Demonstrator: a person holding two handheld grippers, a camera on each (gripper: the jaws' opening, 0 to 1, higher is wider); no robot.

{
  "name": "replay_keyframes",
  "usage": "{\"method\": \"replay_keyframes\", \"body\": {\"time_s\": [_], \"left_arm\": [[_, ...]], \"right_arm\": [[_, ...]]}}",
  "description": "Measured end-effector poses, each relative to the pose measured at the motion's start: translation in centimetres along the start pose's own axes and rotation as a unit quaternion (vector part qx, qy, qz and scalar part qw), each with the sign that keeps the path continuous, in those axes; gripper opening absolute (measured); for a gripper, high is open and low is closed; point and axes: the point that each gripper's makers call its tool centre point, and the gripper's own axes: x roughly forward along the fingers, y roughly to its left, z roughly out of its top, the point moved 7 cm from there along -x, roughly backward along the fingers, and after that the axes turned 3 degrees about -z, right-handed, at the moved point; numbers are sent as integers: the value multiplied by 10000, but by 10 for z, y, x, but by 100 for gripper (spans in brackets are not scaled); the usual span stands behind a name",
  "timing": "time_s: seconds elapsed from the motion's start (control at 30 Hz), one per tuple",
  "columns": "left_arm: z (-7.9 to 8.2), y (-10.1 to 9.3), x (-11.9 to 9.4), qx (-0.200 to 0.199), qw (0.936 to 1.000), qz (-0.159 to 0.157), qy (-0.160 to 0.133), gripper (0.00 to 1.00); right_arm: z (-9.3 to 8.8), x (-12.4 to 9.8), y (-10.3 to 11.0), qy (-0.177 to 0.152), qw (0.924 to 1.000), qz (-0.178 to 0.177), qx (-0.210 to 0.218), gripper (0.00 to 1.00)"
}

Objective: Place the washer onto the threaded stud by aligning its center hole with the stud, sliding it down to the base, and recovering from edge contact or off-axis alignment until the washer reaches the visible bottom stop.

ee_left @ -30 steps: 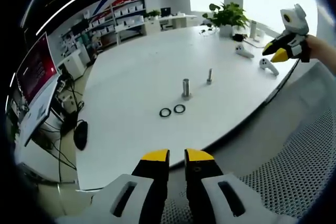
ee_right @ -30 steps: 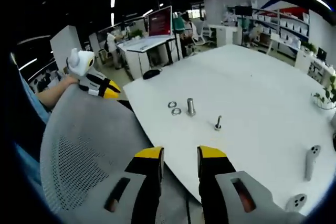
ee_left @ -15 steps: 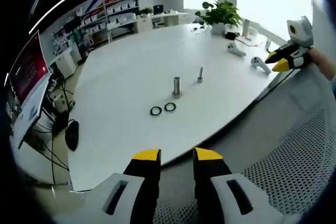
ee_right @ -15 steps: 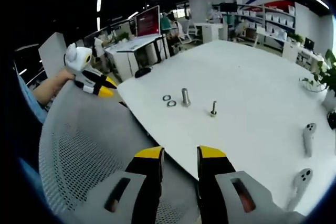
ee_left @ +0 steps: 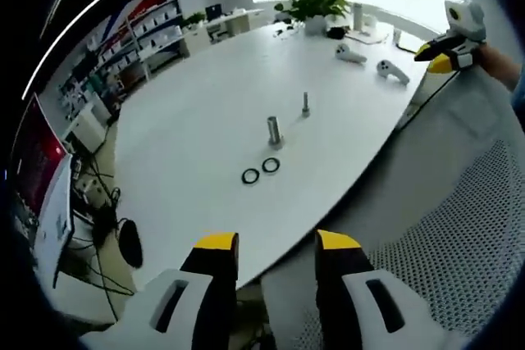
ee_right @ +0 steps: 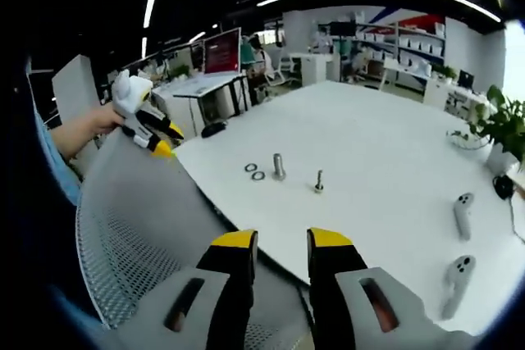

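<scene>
Left gripper [ee_left: 277,245]: jaws apart, nothing between them; held off the near edge of the white table [ee_left: 205,112], above a grey mesh chair back [ee_left: 459,227].
Right gripper [ee_right: 280,240]: jaws parted, empty, also short of the table edge.
Washers: two dark rings, one [ee_left: 251,176] just beside the other [ee_left: 271,165], flat on the table (neither on a stud).
Threaded stud [ee_left: 305,104]: upright, thin, beyond the washers.
Metal cylinder [ee_left: 273,132]: upright, thicker, between washers and stud.
Controllers [ee_right: 463,215]: two white ones, far side.
</scene>
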Motion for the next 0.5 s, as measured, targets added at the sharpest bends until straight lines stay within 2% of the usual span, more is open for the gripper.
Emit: {"method": "replay_keyframes", "body": {"time_s": [0.03,0.1,0.17,0.23,0.33,0.43,0.5], "left_arm": [[2,1,0,-60,10000,-37,-67,36],[10,5,2,-275,9988,-345,-226,36],[13,14,7,-237,9989,-370,-189,36],[16,18,14,-51,9985,-535,-94,34],[17,21,29,165,9950,-958,229,32],[18,25,47,787,9888,-1094,640,32],[20,27,61,1207,9808,-1226,914,30]], "right_arm": [[0,-1,2,-37,10000,13,68,26],[0,-2,8,-58,10000,16,61,26],[4,-3,12,-161,9998,-102,18,26],[5,-2,16,-208,9996,-182,-22,26],[6,1,22,-237,9993,-273,-40,25],[5,5,22,-122,9985,-504,-187,25],[6,7,23,-107,9984,-512,-207,26]]}}
